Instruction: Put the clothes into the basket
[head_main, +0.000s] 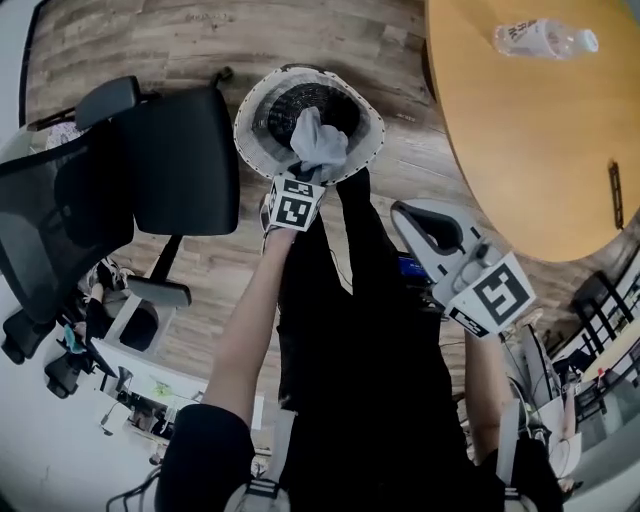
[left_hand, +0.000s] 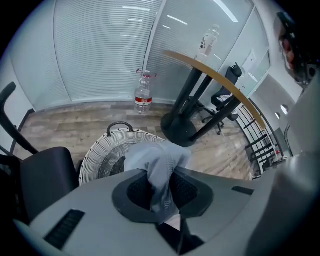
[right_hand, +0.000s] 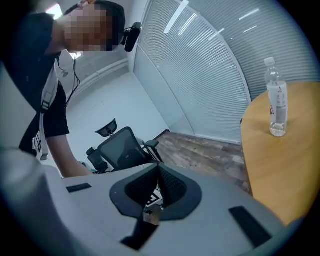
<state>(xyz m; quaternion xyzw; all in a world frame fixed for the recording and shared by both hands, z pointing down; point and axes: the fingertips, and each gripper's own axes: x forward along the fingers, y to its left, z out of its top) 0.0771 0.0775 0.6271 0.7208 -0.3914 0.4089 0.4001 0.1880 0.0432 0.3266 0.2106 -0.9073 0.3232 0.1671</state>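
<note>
Progress: I judge the drop-off of this piece nearly done. The grey garment (head_main: 318, 140) hangs over the mouth of the wicker basket (head_main: 248, 120) and is not yet let go.
Left tool: my left tool (left_hand: 161, 186) is closed narrow on the garment, with a fold pinched between its pads. It points steeply down at the basket.
Right tool: my right tool (right_hand: 156, 186) has its jaws together on nothing and is held off to the side near the desk (head_main: 520, 140).
Garment's place: it is above the basket's opening; I cannot tell whether its lower end touches the inside.
What is left: opening the left tool so the cloth falls in. I see no other loose clothes on the floor (head_main: 130, 45).
Garment: thin, soft, pale blue-grey cloth, bunched into limp folds. I expect it to slump where it lands.
Basket: round, white woven wicker with an open lattice wall and a dark loop handle at the rim. I cannot tell whether the dark inside is lining or clothes.
Desk: a smooth, rounded wooden top with a clear plastic water bottle (head_main: 545, 38) on it.
Floor: grey-brown wood-look planks.
Chair: a black office chair (head_main: 180, 160) with a padded seat and mesh back, just beside the basket.
</note>
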